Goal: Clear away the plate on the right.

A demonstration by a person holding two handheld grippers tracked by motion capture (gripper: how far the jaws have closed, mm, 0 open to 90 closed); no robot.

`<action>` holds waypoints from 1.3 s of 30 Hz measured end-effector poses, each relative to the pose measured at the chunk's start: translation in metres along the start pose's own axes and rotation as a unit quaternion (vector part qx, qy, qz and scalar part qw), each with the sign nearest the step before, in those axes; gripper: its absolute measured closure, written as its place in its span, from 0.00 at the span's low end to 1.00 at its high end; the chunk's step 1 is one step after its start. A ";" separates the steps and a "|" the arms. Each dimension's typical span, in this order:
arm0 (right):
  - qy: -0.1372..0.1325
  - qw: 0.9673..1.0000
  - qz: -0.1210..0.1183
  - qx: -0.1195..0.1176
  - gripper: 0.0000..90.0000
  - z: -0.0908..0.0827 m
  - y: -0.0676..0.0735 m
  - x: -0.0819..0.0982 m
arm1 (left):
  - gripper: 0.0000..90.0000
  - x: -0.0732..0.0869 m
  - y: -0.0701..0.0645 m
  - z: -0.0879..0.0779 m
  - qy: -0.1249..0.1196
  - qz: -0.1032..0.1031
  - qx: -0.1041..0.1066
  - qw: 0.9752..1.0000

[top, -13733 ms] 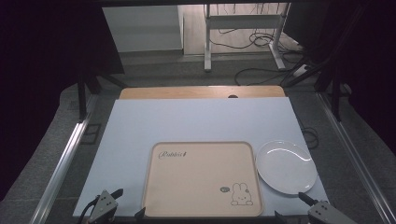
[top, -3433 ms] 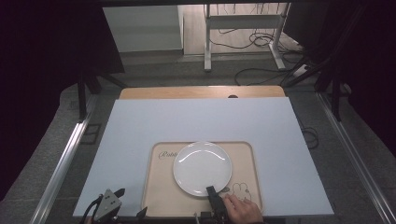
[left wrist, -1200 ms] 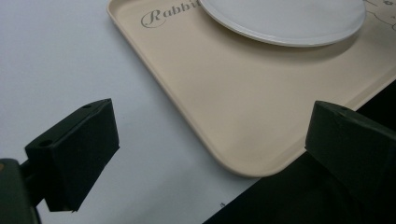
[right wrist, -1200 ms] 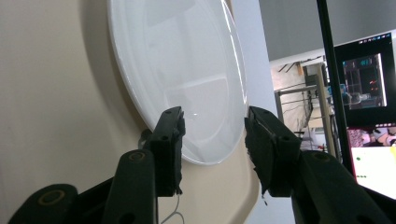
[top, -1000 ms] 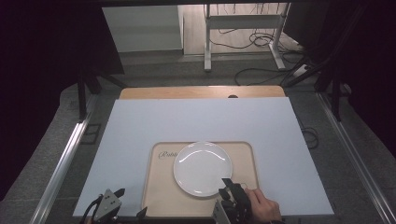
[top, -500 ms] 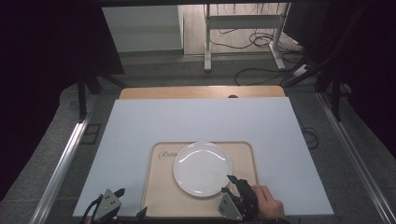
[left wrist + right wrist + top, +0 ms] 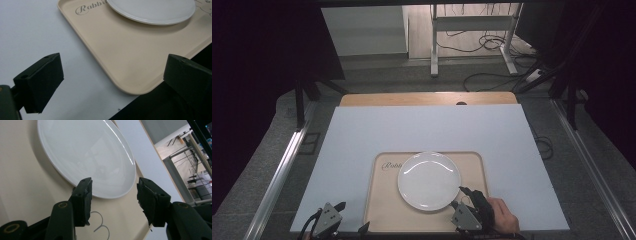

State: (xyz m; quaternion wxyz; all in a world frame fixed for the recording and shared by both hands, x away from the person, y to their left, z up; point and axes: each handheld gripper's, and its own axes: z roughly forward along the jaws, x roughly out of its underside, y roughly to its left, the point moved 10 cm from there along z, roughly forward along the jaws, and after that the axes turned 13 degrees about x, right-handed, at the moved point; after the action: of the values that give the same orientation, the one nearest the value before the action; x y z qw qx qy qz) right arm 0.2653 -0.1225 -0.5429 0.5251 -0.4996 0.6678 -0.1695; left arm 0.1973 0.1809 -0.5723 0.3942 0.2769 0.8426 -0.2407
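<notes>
Just ahead of the right gripper, the round white ceramic plate lies flat on the beige rectangular plastic tray, which rests on the pale grey surface. Well before this moment the plate lay on the surface beside the tray; a few seconds ago it was already on the tray, with the right gripper at its near rim. Over the last second the jaws have been opening, and in the right gripper view they stand apart with nothing between the pads: the plate's rim sits beyond and between the tips, not touched by them. I judge that the plate has been set down and released, so moving it onto the tray looks done and the hand is free to pull away.

Off to the side, the left gripper waits at the tray's near corner, its jaws wide open and holding nothing.

Printed lettering on the tray is half covered by the plate, so only "Rabbit" can be made out in the left gripper view. A drawn figure near the right jaws is mostly hidden, and the tray's near edge is cut off in the high view.
</notes>
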 end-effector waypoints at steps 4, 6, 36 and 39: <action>0.001 1.000 0.016 -0.005 0.48 -0.001 -0.002 0.003 | 0.03 0.000 0.000 0.000 0.000 0.000 0.000 1.000; 0.002 1.000 0.025 -0.007 0.48 -0.001 -0.004 0.004 | 0.03 0.000 0.000 0.000 0.000 0.000 0.000 1.000; 0.005 0.989 0.139 -0.048 0.41 -0.016 -0.020 0.020 | 0.03 0.000 0.000 0.000 0.000 0.001 0.000 1.000; 0.006 0.987 0.154 -0.055 0.40 -0.018 -0.022 0.023 | 0.03 0.000 0.000 0.000 0.000 0.001 0.000 1.000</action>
State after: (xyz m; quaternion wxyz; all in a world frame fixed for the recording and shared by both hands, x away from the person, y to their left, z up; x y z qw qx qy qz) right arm 0.2613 -0.1565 -0.5318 0.5122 -0.4182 0.7483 -0.0529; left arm 0.1971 0.1807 -0.5723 0.3941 0.2775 0.8424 -0.2408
